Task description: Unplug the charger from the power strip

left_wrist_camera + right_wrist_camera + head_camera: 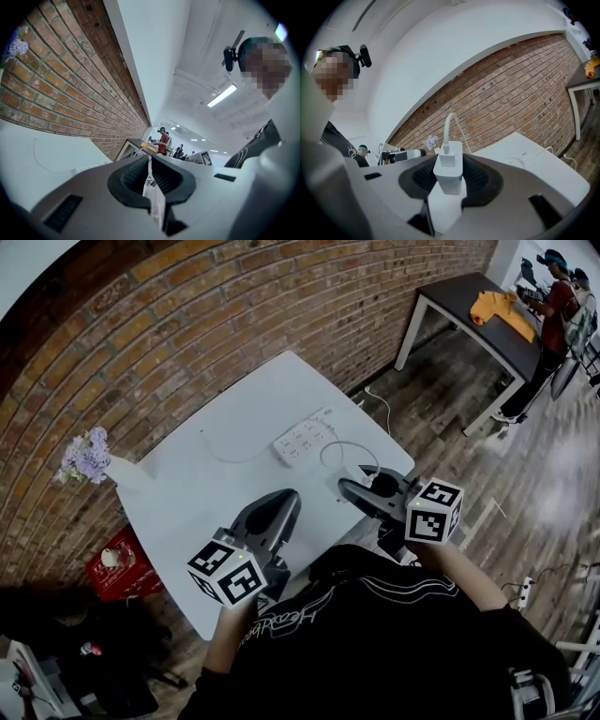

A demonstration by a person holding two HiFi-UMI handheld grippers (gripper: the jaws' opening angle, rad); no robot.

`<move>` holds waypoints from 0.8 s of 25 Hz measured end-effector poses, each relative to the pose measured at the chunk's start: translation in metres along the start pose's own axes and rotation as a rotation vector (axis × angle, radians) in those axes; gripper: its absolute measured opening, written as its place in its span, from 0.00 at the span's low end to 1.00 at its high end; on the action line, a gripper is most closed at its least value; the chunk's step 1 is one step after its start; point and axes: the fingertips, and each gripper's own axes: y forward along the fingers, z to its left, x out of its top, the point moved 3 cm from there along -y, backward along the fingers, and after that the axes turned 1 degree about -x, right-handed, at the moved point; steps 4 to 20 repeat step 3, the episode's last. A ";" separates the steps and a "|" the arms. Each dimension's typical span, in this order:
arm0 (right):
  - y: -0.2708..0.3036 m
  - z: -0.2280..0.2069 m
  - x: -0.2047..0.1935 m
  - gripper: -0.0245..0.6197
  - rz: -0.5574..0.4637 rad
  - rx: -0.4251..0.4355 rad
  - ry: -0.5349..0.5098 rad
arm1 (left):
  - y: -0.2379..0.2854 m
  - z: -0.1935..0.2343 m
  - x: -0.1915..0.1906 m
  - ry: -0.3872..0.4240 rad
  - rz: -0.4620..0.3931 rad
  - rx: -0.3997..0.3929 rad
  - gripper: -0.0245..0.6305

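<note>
A white power strip [303,439] lies near the far edge of the white table [216,484], its own cord running left across the top. A thin white cable [330,448] loops from beside the strip toward my right gripper [361,486]. In the right gripper view that gripper [451,180] is shut on a white charger [449,161], which stands upright between the pads with its cable rising from the top. The charger is clear of the strip. My left gripper [284,501] hovers over the table's near part; its jaws [149,161] are shut with nothing between them.
A white vase of purple flowers [86,456] stands at the table's left corner by the brick wall. On the floor are a red box [117,563] at the left and another power strip [525,589] at the right. A person [555,306] stands by a dark table [469,296] at the back right.
</note>
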 end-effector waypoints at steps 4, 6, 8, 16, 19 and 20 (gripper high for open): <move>-0.004 0.000 0.000 0.22 -0.006 0.001 -0.002 | -0.001 -0.003 -0.003 0.003 0.001 -0.001 0.07; -0.004 0.000 0.000 0.22 -0.006 0.001 -0.002 | -0.001 -0.003 -0.003 0.003 0.001 -0.001 0.07; -0.004 0.000 0.000 0.22 -0.006 0.001 -0.002 | -0.001 -0.003 -0.003 0.003 0.001 -0.001 0.07; -0.004 0.000 0.000 0.22 -0.006 0.001 -0.002 | -0.001 -0.003 -0.003 0.003 0.001 -0.001 0.07; -0.004 0.000 0.000 0.22 -0.006 0.001 -0.002 | -0.001 -0.003 -0.003 0.003 0.001 -0.001 0.07; -0.004 0.000 0.000 0.22 -0.006 0.001 -0.002 | -0.001 -0.003 -0.003 0.003 0.001 -0.001 0.07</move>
